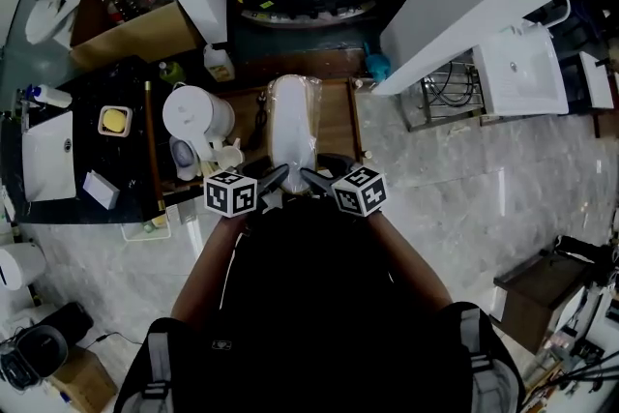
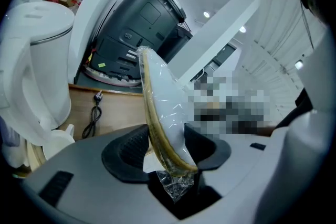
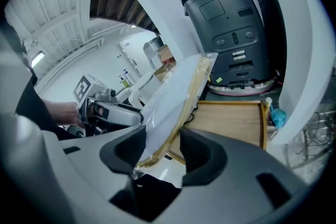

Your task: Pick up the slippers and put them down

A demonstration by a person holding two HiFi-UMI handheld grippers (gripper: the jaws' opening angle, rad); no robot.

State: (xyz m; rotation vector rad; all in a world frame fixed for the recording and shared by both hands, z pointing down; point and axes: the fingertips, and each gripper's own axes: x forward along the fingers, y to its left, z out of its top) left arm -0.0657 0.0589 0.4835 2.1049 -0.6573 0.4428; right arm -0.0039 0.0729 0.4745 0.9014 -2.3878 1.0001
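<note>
- The slippers (image 1: 293,126), a pale pair wrapped in clear plastic, are held by their near end between the two tools, with the far end reaching out over the wooden tabletop (image 1: 340,116).
- The left tool (image 1: 277,177) pinches the wrapped slippers: in the left gripper view both dark pads press on the near end, the tan sole edge against the left pad, and a crumple of plastic hangs below.
- The right tool (image 1: 313,177) pinches the same bundle from the other side. In the right gripper view the slippers rise tilted from between its pads.
- A white kettle (image 1: 196,114) stands left of the slippers, on the tabletop's left edge.
- A dark grey machine (image 2: 142,23) stands beyond the tabletop.
- A black cable (image 2: 94,113) lies on the wood by the kettle.
</note>
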